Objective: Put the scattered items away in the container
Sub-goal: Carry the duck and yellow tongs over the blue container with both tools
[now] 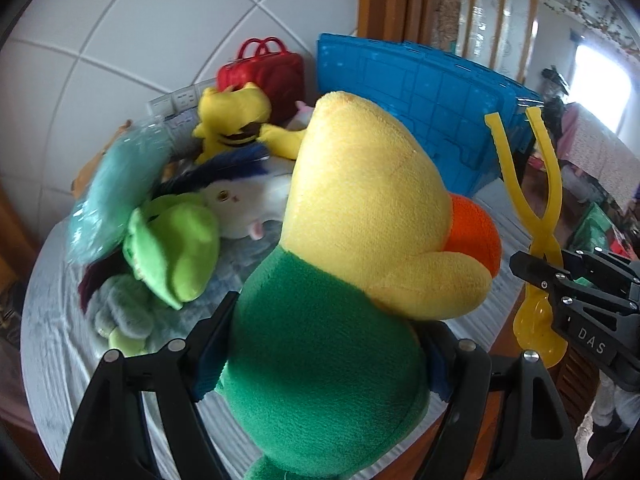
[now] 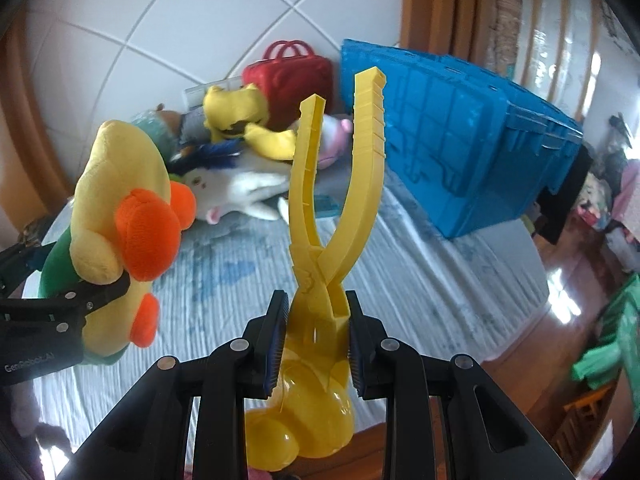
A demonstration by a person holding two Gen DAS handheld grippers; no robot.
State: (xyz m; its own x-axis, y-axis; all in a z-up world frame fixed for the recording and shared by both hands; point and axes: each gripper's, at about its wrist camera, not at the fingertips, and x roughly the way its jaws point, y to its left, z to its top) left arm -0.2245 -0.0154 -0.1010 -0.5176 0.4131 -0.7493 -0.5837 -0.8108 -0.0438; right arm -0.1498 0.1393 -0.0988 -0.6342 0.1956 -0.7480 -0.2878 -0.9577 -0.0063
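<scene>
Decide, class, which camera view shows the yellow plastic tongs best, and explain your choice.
The right wrist view: the yellow plastic tongs fill the centre, both handles and the hinge clear, pinched in the right gripper. The left wrist view shows the tongs only small at the right edge, partly hidden by that gripper.

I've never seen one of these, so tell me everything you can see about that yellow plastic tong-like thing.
The yellow plastic snowball-maker tongs look like glossy, moulded hard plastic: two long ribbed handles cross at a pivot, with rounded translucent cups at the low end. They are held off the bed, handles spread and pointing up toward the blue crate. The right gripper is shut on them just below the pivot; nothing else touches them.
</scene>
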